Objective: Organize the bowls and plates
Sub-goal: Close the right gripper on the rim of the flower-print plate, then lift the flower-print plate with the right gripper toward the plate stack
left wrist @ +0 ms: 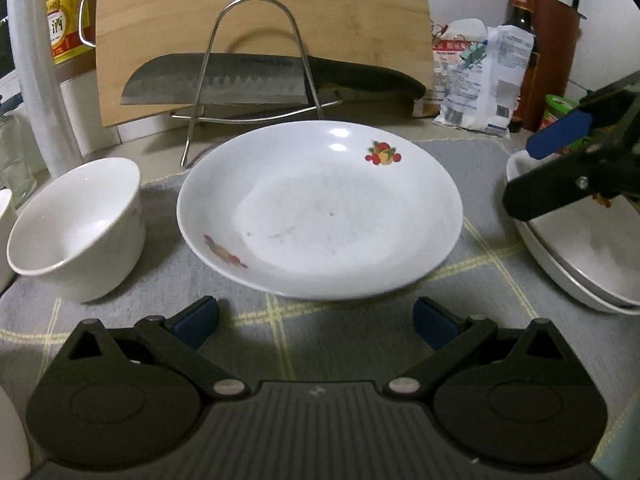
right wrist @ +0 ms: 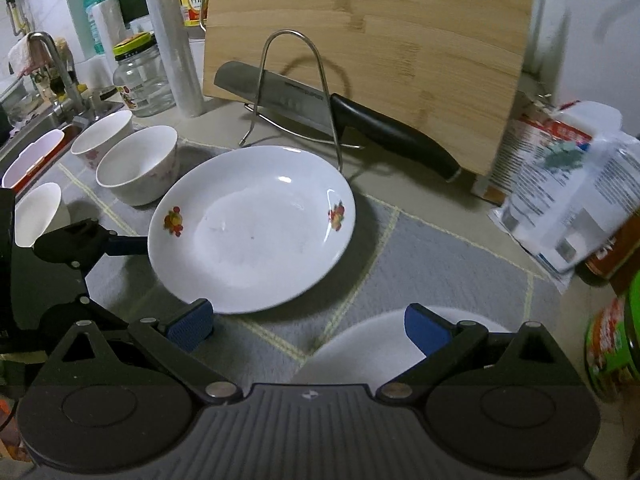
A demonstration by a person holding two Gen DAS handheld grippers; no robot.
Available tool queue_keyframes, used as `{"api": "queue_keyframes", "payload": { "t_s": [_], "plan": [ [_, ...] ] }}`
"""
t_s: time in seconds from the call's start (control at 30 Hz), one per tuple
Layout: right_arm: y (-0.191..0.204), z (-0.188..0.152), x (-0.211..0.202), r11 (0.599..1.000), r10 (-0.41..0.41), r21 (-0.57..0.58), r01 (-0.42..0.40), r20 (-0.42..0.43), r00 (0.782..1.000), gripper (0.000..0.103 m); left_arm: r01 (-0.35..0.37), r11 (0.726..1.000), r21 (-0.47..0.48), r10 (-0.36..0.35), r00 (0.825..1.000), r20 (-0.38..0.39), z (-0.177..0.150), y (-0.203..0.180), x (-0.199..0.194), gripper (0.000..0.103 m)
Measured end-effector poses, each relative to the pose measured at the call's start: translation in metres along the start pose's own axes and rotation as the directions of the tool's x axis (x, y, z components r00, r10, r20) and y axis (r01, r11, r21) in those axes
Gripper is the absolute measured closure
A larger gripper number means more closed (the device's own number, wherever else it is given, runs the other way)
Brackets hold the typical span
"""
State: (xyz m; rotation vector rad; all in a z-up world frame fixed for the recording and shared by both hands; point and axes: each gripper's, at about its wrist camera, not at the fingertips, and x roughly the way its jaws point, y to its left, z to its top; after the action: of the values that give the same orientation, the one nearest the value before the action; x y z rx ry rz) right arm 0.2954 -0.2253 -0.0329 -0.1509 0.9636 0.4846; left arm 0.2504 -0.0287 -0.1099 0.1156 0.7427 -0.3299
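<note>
The bamboo cutting board (left wrist: 256, 32) leans at twelve o'clock with a knife (left wrist: 224, 80) against it. On the grey mat (left wrist: 472, 280), dead centre, the fruit-patterned plate (left wrist: 320, 208) lies alone — not yet stacked. At three o'clock two plates sit nested, a stack (left wrist: 580, 256) seemingly begun. Bowls remain loose at nine o'clock: the nearest bowl (left wrist: 76, 232) stands apart from the rest. The left gripper (left wrist: 316, 320) hovers at six o'clock, fingers wide, empty; the right gripper (right wrist: 308, 324) — equally spread — holds nothing above the stack.
</note>
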Motion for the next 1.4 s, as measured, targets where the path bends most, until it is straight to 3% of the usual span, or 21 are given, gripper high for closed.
{"api": "queue_keyframes", "payload": {
  "t_s": [0.4, 0.83, 1.03, 1.4],
  "plan": [
    [-0.015, 0.036, 0.05, 0.994, 0.104, -0.031, -0.107, -0.078, 0.991, 0.0, -0.01, 1.0, -0.015, 0.011, 0.999, 0.044, 0.0, 0.001, 0.003, 0.0],
    [-0.028, 0.066, 0.101, 0.966, 0.255, 0.005, -0.258, -0.175, 0.951, 0.0, -0.035, 0.999, -0.041, 0.036, 0.999, 0.011, 0.005, 0.001, 0.003, 0.0],
    [-0.023, 0.077, 0.113, 0.959, 0.276, -0.018, -0.284, -0.177, 0.945, 0.0, -0.042, 0.998, -0.046, 0.042, 0.999, 0.011, 0.004, 0.001, 0.005, 0.0],
    [-0.014, 0.09, 0.125, 0.951, 0.282, -0.083, -0.299, -0.174, 0.944, 0.0, 0.008, 1.0, 0.005, -0.009, 1.0, 0.019, 0.004, 0.01, 0.008, 0.0]
  ]
}}
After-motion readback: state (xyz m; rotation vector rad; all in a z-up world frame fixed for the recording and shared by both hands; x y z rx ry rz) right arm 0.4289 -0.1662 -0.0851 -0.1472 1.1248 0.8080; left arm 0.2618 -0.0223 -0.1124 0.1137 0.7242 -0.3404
